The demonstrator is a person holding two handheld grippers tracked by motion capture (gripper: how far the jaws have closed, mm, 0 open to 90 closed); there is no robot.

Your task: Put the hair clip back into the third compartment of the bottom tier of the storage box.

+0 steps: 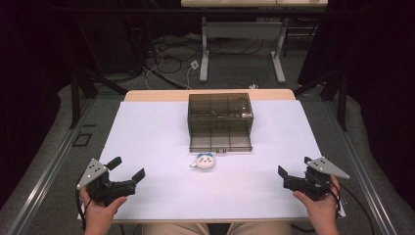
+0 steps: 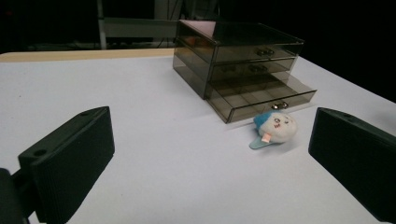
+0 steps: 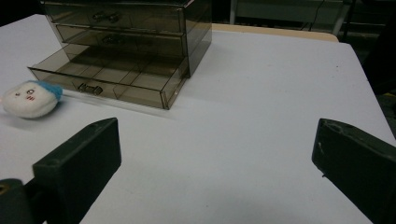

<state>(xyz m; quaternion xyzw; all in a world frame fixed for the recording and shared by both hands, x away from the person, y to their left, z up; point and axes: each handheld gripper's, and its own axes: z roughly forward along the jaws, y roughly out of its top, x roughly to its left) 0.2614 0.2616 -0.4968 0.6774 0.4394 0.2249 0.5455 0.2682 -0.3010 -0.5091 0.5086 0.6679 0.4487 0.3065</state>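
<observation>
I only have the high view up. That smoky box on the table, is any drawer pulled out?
Observer: Yes. The left gripper view shows the box has three drawers, and the bottom drawer is pulled out; the upper two are shut.
Operator: Anything in that open drawer?
Observer: The right gripper view looks into it: dividers split it into compartments, and I see nothing in them.
Operator: And the toy, which way is it lying?
Observer: On its side in front of the drawer. The toy has a blue top, a small face, and a tag at its lower edge.
</observation>
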